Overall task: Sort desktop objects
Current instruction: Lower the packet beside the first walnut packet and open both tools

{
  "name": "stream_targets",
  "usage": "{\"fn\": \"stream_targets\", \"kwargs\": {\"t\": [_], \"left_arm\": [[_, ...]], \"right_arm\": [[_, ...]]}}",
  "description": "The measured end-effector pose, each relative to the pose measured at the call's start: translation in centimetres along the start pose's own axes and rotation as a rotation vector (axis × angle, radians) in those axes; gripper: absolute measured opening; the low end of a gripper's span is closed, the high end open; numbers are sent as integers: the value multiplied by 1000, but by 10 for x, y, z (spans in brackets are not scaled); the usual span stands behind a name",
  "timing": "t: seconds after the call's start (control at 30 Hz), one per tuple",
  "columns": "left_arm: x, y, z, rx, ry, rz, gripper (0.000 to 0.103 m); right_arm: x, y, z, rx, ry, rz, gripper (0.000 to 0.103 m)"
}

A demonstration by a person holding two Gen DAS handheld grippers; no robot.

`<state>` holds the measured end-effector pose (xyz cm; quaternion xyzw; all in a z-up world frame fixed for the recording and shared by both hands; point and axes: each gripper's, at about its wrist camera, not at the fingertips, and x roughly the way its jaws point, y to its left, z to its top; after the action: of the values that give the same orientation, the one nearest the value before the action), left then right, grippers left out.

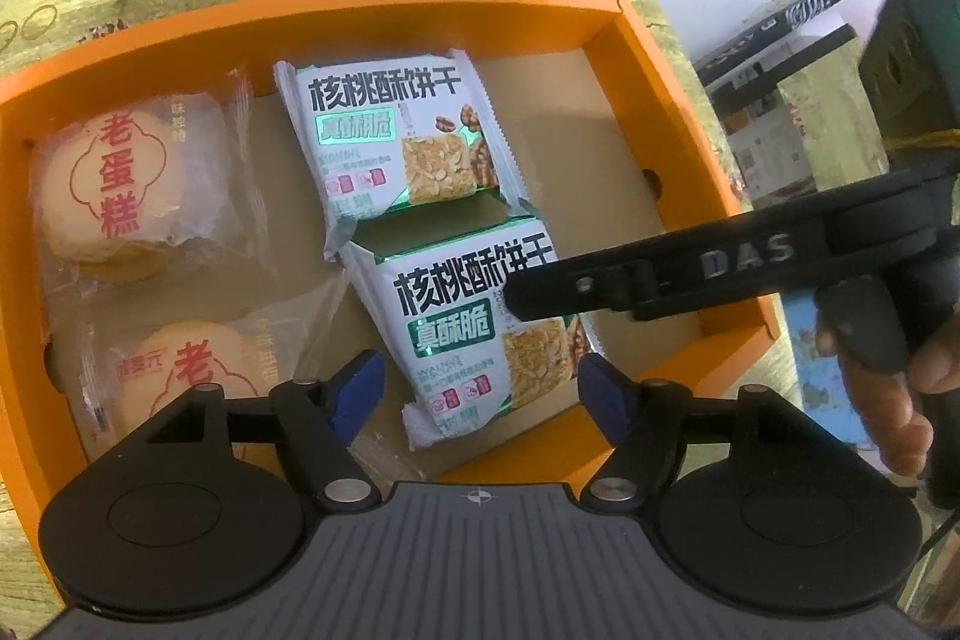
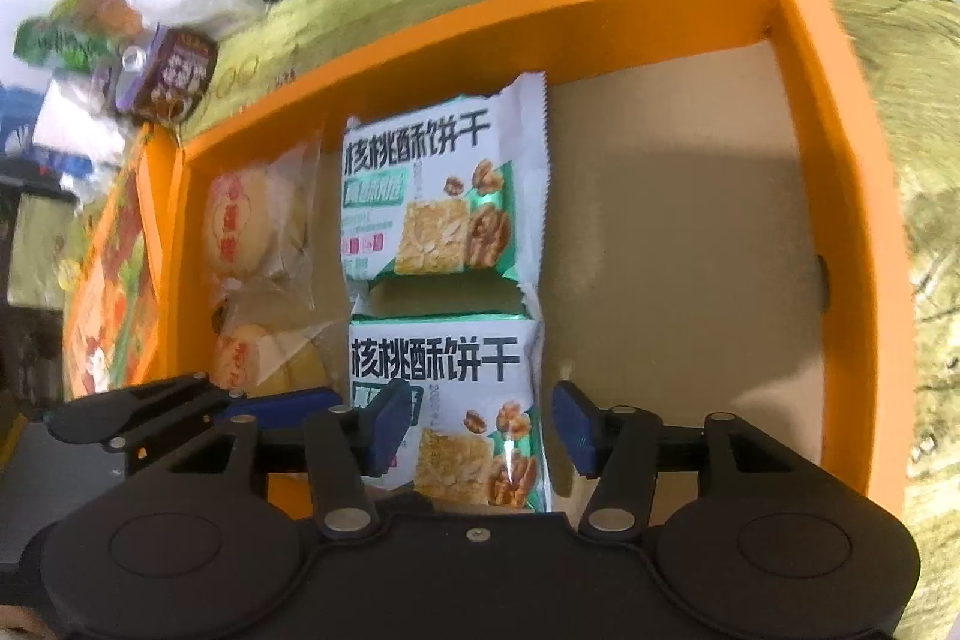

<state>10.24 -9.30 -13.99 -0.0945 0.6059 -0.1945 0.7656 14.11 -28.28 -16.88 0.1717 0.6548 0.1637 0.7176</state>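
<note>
Both the left gripper (image 1: 483,391) and right gripper (image 2: 474,427) hang spread, pinching nothing, over the near walnut biscuit packet (image 1: 474,334) lying along the orange box's (image 1: 678,58) near edge, seemingly lined up behind its twin (image 1: 396,136), beside the egg cakes (image 1: 120,184).

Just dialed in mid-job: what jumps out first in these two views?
The bright orange box fills both views. Inside it, two white-and-green biscuit packets lie end to end down the middle, with two clear-wrapped round cakes stacked the same way along its left side. The right third of its floor is bare cardboard, and both grippers' blue fingers straddle the nearer packet, not pressing on it.
</note>
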Motion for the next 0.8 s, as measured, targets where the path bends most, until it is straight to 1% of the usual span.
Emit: {"fn": "stream_targets", "kwargs": {"t": [0.13, 0.33, 0.47, 0.8], "left_arm": [[4, -2, 0, 7, 5, -12, 72], [14, -9, -1, 36, 36, -10, 72], [16, -9, -2, 44, 48, -6, 73], [15, -7, -2, 36, 43, -8, 73]], "right_arm": [[-5, -11, -6, 56, -8, 30, 52], [13, -17, -11, 117, 27, 75, 53], [19, -13, -13, 117, 35, 76, 53], [21, -12, -13, 125, 36, 78, 53]]}}
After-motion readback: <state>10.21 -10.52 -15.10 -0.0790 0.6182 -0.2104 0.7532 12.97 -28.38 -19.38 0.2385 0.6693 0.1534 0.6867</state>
